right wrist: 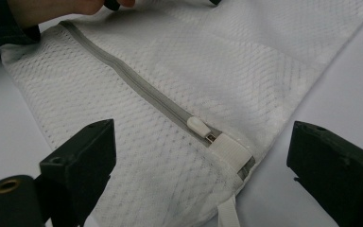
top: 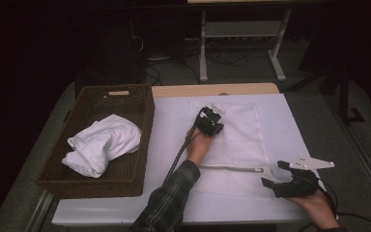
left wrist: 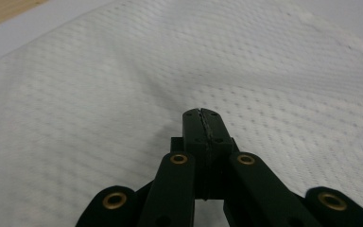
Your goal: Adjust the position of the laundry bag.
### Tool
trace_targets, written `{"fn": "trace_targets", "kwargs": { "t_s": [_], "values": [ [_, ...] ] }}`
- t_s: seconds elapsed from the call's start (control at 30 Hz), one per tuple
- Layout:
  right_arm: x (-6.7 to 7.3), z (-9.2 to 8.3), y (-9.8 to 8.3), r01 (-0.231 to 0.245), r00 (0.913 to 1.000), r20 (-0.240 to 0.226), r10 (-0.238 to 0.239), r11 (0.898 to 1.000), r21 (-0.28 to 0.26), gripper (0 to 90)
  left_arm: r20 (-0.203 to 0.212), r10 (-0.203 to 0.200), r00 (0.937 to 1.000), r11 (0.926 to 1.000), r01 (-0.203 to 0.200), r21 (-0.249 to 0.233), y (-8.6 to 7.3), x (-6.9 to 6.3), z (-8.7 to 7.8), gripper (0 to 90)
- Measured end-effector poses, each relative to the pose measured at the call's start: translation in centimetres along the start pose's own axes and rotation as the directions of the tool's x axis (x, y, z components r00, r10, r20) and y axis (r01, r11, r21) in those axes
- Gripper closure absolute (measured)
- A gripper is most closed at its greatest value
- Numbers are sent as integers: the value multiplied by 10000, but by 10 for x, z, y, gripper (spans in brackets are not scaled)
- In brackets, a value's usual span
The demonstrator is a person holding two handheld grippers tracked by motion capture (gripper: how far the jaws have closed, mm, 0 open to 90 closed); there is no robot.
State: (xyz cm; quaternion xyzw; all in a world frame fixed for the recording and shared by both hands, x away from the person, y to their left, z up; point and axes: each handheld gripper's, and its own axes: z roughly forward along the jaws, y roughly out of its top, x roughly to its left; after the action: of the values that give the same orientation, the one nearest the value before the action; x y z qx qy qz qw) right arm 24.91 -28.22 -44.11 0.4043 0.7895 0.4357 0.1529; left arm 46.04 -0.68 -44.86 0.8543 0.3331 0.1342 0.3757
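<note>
A white mesh laundry bag (top: 236, 135) lies flat on the white-covered table, with its grey zipper (top: 232, 168) along the near edge. My left gripper (top: 216, 115) is over the far part of the bag. In the left gripper view its jaws (left wrist: 202, 113) are shut, tips at the mesh (left wrist: 99, 94). Faint creases run toward them, and I cannot tell whether fabric is pinched. My right gripper (top: 274, 174) stands open at the bag's near right corner. In the right gripper view the jaws (right wrist: 198, 146) straddle the zipper's end (right wrist: 137, 85), where the white pull (right wrist: 197, 126) lies untouched.
A brown wicker basket (top: 92, 186) stands on the table's left side with a bundled white cloth (top: 104, 142) in it. A wooden strip (top: 212, 90) marks the far table edge. Beyond it stand the legs of a metal frame (top: 203, 53), among floor cables.
</note>
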Motion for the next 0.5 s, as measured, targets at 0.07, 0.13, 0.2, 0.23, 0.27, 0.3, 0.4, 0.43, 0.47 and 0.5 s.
{"fn": "trace_targets", "kwargs": {
  "t_s": [0.07, 0.13, 0.2, 0.23, 0.27, 0.3, 0.4, 0.43, 0.47, 0.5],
  "values": [
    [0, 0, 0, 12, 10000, 9, -12, 10000, 1, 84, -55, -242, 9997, 9996, 242, -138, -1, 6, -4, 900],
    [0, 0, 0, -2, 10000, 7, 2, 10000, 9, 84, -277, -366, 9989, 9989, 357, -309, -2, 12, -10, 900],
    [0, 0, 0, -26, 10000, 0, 26, 10000, -31, 84, -583, -527, 9969, 9982, 508, -332, -3, 23, -17, 900],
    [0, 0, 0, -26, 10000, 0, 26, 10000, -31, 84, -583, -527, 9969, 9982, 508, -332, -3, 23, -17, 898],
    [0, 0, 0, -42, 10000, 0, 42, 10000, -24, 84, -897, -754, 9931, 9968, 726, -345, -6, 34, -23, 898],
    [0, 0, 0, -23, 10000, -8, 23, 10000, -3, 84, -964, -886, 9914, 9957, 857, -340, -7, 40, -26, 826],
    [1, 0, 0, 0, 10000, -31, 0, 10000, 10, 84, -1535, -1132, 9817, 9934, 1088, -365, -11, 56, -32, 764],
    [1, 0, 0, 12, 10000, -31, -12, 10000, 11, 84, -1659, -1384, 9764, 9901, 1328, -447, -13, 64, -34, 739],
    [1, 1, 0, 11, 10000, -35, -11, 10000, 7, 84, -1634, -1512, 9749, 9883, 1456, -459, -14, 68, -34, 707],
    [1, 1, 0, 7, 10000, -40, -7, 10000, 7, 84, -1674, -1587, 9730, 9872, 1535, -436, -15, 72, -34, 687]
  ]
}}
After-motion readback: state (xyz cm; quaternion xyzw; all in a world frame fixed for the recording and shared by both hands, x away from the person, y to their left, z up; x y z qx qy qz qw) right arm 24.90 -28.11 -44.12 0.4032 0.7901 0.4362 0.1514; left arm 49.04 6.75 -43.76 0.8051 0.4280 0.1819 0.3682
